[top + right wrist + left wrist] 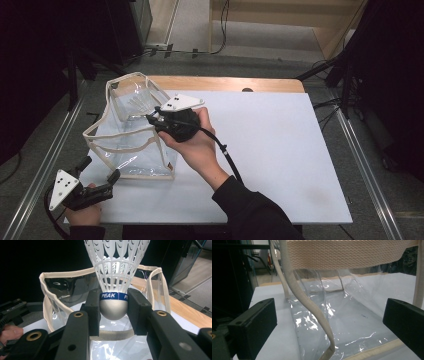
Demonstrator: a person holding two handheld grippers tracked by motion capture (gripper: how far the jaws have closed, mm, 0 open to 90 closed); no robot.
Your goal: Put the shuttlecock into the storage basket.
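A white plastic shuttlecock (pixel 117 267) with a grey cap and a blue band reading PEAK sits between the jaws of my right gripper (pixel 113 307), which is shut on its cap. In the high view this gripper (pixel 159 120) hangs over the open mouth of a clear plastic bag (pixel 130 145) with cream fabric trim, the shuttlecock's skirt (pixel 140 102) pointing into the bag. My left gripper (pixel 99 170) is at the bag's near left corner, open. In its own view the bag (pixel 352 315) and a trim strap (pixel 312 307) lie ahead of the wide-apart jaws, untouched by them.
The bag stands on the left part of a white table top (pixel 280 150) with a wooden strip (pixel 225 83) along the back edge. Metal rails (pixel 45 160) run along both sides on the floor. Dark stands and cables lie behind the table.
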